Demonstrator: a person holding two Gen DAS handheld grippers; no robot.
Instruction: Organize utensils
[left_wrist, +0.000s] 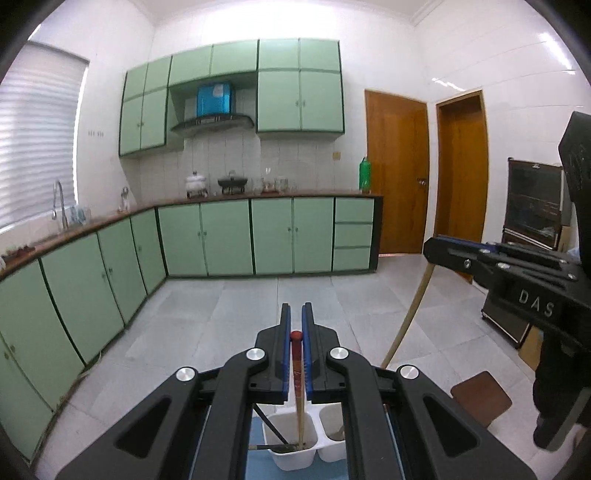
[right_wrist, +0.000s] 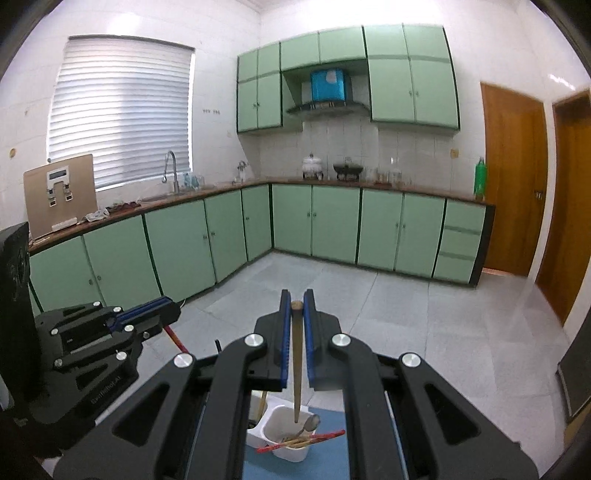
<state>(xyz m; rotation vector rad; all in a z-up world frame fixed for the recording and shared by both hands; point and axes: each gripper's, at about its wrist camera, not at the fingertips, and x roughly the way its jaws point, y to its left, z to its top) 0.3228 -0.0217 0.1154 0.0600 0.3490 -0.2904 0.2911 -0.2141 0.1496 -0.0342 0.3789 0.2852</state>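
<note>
Left gripper (left_wrist: 296, 314) clamped narrow on a red-tipped chopstick (left_wrist: 297, 369). Stick stands nearly upright between the blue pads, red knob poking out just above the grip, wooden end hanging down below the jaws. Directly under the gripper: white divided utensil holder (left_wrist: 291, 461) on a blue mat (left_wrist: 258, 461). The chopstick's lower end lines up with the holder's left compartment; can't tell if it touches bottom. A dark utensil lies slanted in that same compartment. The compartment to the right holds something greyish, too hidden to name. Brown stool seat (left_wrist: 480, 397) low to the right of the gripper.

Right gripper (right_wrist: 296, 299) also pinched narrow, holding a plain wooden utensil (right_wrist: 296, 354), likely a chopstick or a handle. Its top sits between the pad tips, the shaft hangs straight down, and the lower end hovers above the same white holder (right_wrist: 291, 454). In the compartment below it: a metal spoon (right_wrist: 310, 424), red chopsticks (right_wrist: 325, 435) laid across the rim, and some wooden sticks. More wooden handles stand in the compartment left of that.

In the left camera, the right gripper (left_wrist: 430, 249) sits up and to the right, its wooden stick (left_wrist: 406, 317) trailing down. In the right camera, the left gripper (right_wrist: 173, 308) sits to the left, red stick below it.

Beyond both: grey tile floor, green cabinets (left_wrist: 229, 238), wooden counter, brown doors (left_wrist: 397, 173) far right.
</note>
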